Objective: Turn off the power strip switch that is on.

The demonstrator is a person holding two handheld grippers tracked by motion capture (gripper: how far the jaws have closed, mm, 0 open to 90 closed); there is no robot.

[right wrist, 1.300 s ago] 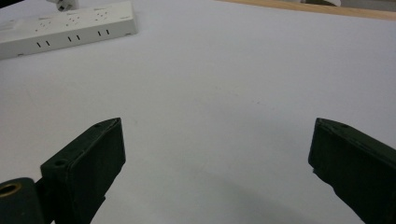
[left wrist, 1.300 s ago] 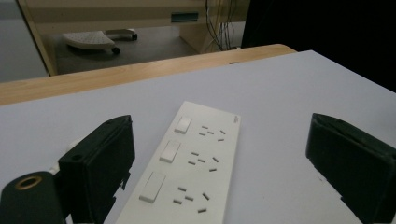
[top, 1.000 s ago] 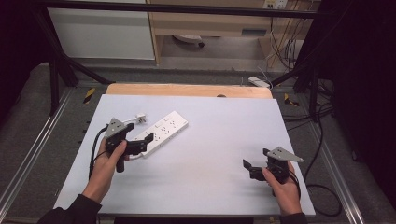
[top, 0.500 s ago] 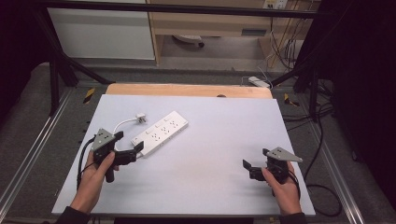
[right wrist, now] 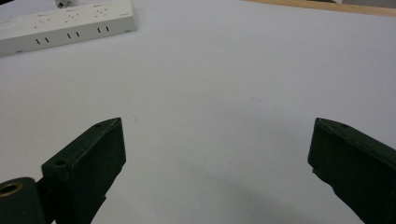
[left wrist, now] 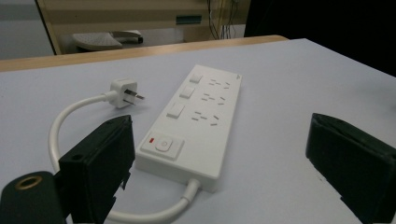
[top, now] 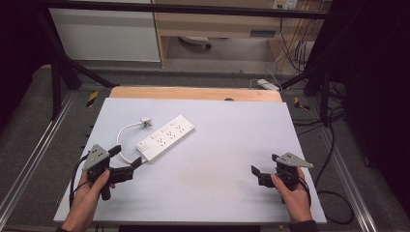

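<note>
A white power strip (top: 166,137) lies at an angle on the left half of the pale table (top: 232,130). Its short cable (top: 123,140) loops round to a white plug (top: 145,123) resting beside it. My left gripper (top: 126,157) is open just short of the strip's switch end, touching nothing. In the left gripper view, the strip (left wrist: 196,121) and plug (left wrist: 123,88) lie ahead between the spread jaws of my left gripper (left wrist: 222,119). My right gripper (top: 264,165) is open over bare table at the near right. The right gripper view has the strip (right wrist: 65,23) far off beyond my right gripper (right wrist: 217,123).
A wooden strip (top: 193,93) borders the table's far edge. Metal rails (top: 38,159) run along both sides, with dark cables (top: 333,145) on the floor at the right. Another white power strip (top: 267,85) lies beyond the far right corner.
My left gripper has drawn back from the power strip toward the table's near left corner, still open. The right gripper has stayed where it was.
</note>
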